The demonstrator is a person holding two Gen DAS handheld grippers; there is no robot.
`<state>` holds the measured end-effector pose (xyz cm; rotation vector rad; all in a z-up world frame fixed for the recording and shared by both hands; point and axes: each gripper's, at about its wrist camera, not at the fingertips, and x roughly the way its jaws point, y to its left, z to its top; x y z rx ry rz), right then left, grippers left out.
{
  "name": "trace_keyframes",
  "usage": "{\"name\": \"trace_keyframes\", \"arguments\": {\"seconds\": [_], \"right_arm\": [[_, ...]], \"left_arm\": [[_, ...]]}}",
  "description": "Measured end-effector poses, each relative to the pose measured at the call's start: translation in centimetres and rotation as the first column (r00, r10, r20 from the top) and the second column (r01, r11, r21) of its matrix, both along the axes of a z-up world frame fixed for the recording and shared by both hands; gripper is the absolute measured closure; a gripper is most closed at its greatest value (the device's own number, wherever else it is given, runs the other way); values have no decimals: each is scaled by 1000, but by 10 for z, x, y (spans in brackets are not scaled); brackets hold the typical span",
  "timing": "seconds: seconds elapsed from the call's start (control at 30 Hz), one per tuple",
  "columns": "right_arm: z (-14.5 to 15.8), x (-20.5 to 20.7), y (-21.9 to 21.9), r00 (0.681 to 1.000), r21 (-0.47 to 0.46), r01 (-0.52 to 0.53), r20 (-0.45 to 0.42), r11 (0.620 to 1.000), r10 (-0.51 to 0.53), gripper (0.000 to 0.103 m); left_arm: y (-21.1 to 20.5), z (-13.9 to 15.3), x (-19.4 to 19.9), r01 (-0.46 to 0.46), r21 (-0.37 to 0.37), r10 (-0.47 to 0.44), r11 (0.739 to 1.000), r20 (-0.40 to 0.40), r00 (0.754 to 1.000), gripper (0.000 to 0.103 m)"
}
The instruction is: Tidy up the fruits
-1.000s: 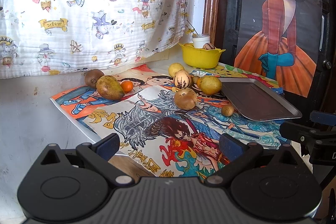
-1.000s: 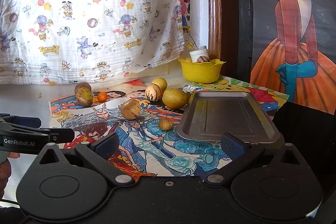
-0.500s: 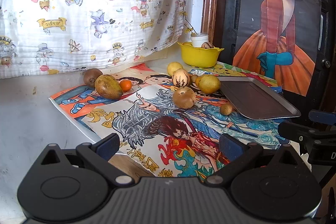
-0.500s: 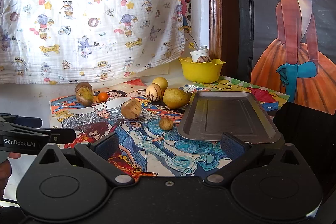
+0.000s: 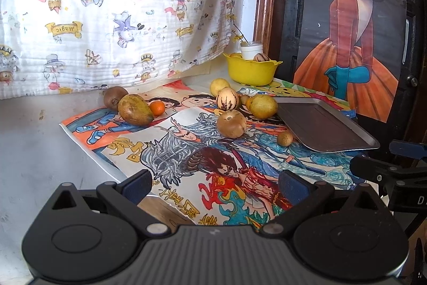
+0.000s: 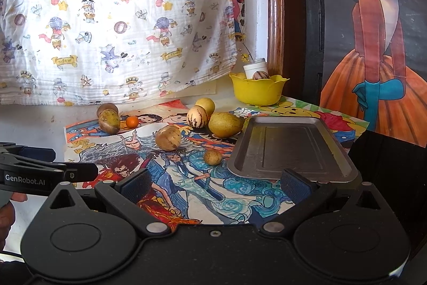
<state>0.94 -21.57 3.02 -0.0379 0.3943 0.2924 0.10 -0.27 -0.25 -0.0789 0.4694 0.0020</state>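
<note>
- Left black two-finger gripper (image 5: 214,182): jaws spread wide, nothing between the blue pads (image 5: 137,184); hangs over the near edge of the colourful cartoon poster mat (image 5: 186,164).
- Right black two-finger gripper (image 6: 214,182): also released and holding nothing; its right pad sits in front of the near rim of the grey metal baking tray (image 6: 293,148).
- The tray lies flat on the right part of the mat, long axis running away from the right camera toward the wall. No fruit in it.
- Small round tan fruit (image 6: 212,157) just beside the tray's left rim, apart from the rest.
- Round brownish-yellow fruit (image 6: 168,137) mid-mat, dimpled end turned up toward the left camera.
- Large yellow-green oval fruit (image 6: 225,124), long axis lying left-right, close to the tray's far left corner.
- Cream egg-shaped fruit with purple streaks (image 6: 197,117) stands upright, narrow end up, touching or nearly touching the oval fruit; a round yellow fruit (image 6: 205,105) directly behind it.
- Far left group: a mottled green-brown mango-shaped fruit (image 5: 135,109), long axis slanting from back-left to front-right, its tapered end by a small orange citrus fruit (image 5: 157,108); a brown fuzzy kiwi-like fruit (image 5: 114,97) behind it, touching.
- Yellow scallop-rimmed plastic bowl (image 6: 258,90) at the back by the wall holds a streaked fruit (image 6: 260,75); a white cylindrical jar (image 6: 254,67) shows at its back rim; whether it is inside or behind, cannot tell.
- Backdrop: a white cartoon-print cloth (image 6: 120,18) and a poster of a girl in an orange dress (image 6: 379,44).
</note>
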Motion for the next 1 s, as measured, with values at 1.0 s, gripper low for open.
{"name": "trace_keyframes", "arguments": {"seconds": [1.0], "right_arm": [[5, 29, -12, 992, -67, -120, 31, 990, 122, 1]], "left_arm": [[12, 20, 50, 89, -26, -91, 996, -65, 994, 0]]}}
